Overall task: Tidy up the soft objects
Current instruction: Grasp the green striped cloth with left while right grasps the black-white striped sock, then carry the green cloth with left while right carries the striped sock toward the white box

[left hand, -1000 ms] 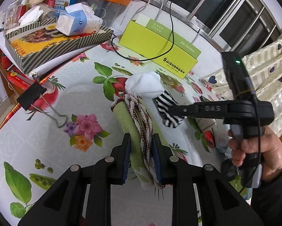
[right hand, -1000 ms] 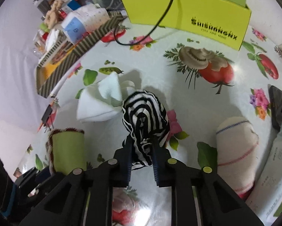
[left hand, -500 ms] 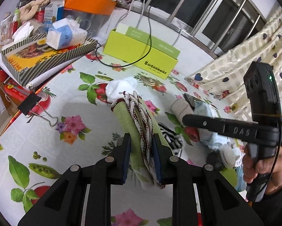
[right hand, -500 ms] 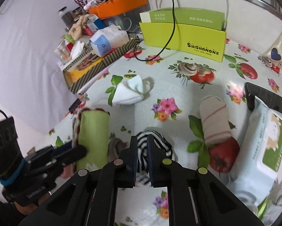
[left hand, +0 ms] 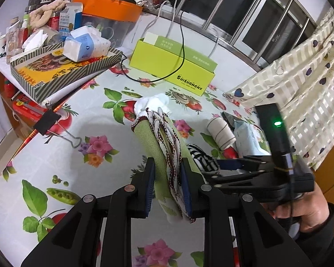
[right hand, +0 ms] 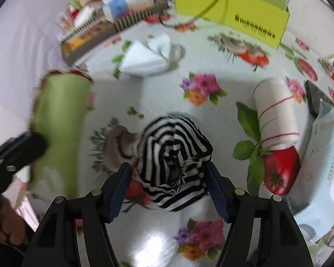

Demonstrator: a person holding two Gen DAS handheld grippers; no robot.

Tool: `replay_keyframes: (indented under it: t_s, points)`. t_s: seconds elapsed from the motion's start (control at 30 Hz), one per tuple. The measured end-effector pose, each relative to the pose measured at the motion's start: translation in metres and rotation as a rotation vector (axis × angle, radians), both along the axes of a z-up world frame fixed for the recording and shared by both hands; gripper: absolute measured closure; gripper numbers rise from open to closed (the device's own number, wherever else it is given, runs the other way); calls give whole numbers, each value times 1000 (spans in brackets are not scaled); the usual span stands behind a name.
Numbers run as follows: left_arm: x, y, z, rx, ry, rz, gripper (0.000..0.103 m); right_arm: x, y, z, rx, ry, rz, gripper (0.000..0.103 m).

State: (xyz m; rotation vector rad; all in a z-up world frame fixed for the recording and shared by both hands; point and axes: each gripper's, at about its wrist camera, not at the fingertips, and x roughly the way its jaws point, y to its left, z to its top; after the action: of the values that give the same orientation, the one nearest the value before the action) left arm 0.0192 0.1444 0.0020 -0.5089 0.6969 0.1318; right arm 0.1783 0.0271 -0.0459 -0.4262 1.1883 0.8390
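Now, left to right: the left gripper (left hand: 168, 185) pinches the green cloth (left hand: 154, 146) clear of the table (left hand: 55, 155); the right gripper (right hand: 168, 191), fingers just spread wide, straddles the striped sock (right hand: 173, 151) lying between them. Best lifted straight away, without snagging.

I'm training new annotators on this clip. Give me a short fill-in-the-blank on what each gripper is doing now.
1. The left gripper is shut on a rolled ____ cloth.
2. The right gripper stands ____ around the striped sock.
3. The striped sock's bands are black and ____.
4. The cream sock lies beside a printed red ____.

Missing: green; open; white; tomato
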Motion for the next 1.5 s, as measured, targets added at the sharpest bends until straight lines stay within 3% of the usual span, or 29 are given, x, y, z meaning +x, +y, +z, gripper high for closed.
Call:
replay_keyframes:
  t_s: [0.07,0.1,0.13,0.37,0.67,0.87,1.1,1.5]
  points:
    - [1,0,-2,-2,5,-5,80,3,-2,0,-18,-47,-27,65]
    - [1,0,-3,-2,7,-7,80,4,-3,2,-17,-52,-35,87]
    - [2,0,-3,-2,9,-10,80,5,-6,5,0,-48,-38,90]
    - [4,-9,0,6,3,-37,80,-10,-22,26,48,-115,-29,90]
    - [4,-34,16,62,-30,-88,80,-44,-63,69,200,-187,-62,90]
    - [5,-45,21,84,-41,-127,84,-53,-81,78,230,-208,-81,90]
    - [5,-50,8,92,3,-157,85,-61,-86,77,240,-207,-71,90]
    - [5,-65,32,144,-56,-187,85,-74,-110,100,301,-273,-102,90]
